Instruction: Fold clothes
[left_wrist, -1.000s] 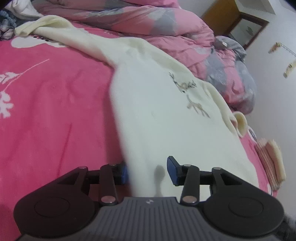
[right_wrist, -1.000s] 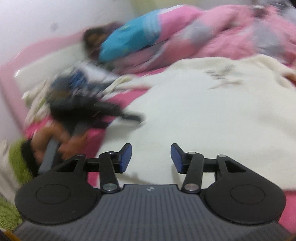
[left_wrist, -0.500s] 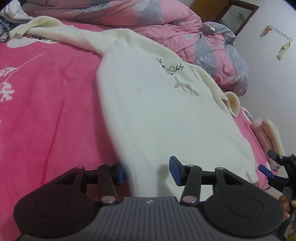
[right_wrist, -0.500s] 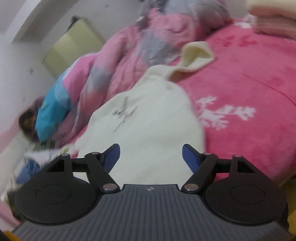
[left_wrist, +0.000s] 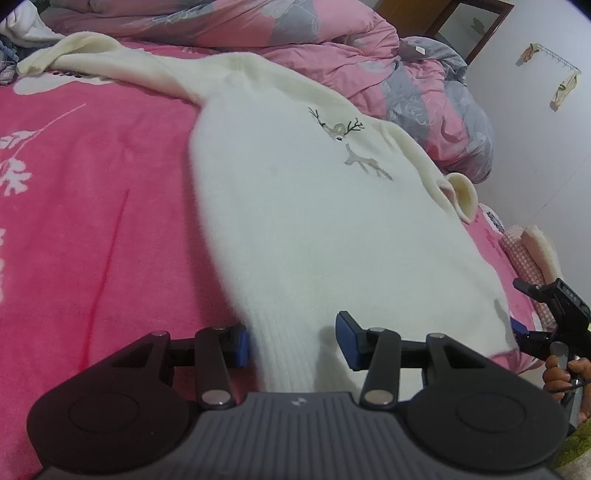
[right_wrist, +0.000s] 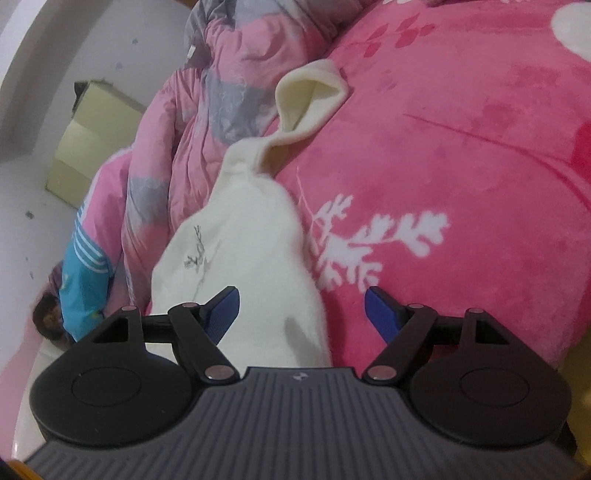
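Cream sweater (left_wrist: 295, 229) lies face up on the pink bed (left_wrist: 92, 206), hem toward the camera, one sleeve (left_wrist: 92, 55) stretched toward the far left, the other cuff (left_wrist: 461, 192) curled near the right edge.

Left tongs (left_wrist: 291, 343): half open, hem corner between the pads; left pad at the knit's edge, right pad apart from it. Not gripping, as far as I can judge.

Right tongs (right_wrist: 301, 314): wide open, straddling the other hem corner, pads clear of the cloth.

Step in hand, judged: take both hem corners. To do well: push each lower pad under the ribbing, close on both layers, then lift evenly so the body stays flat. Risk: pinching the bed cover along with the knit.
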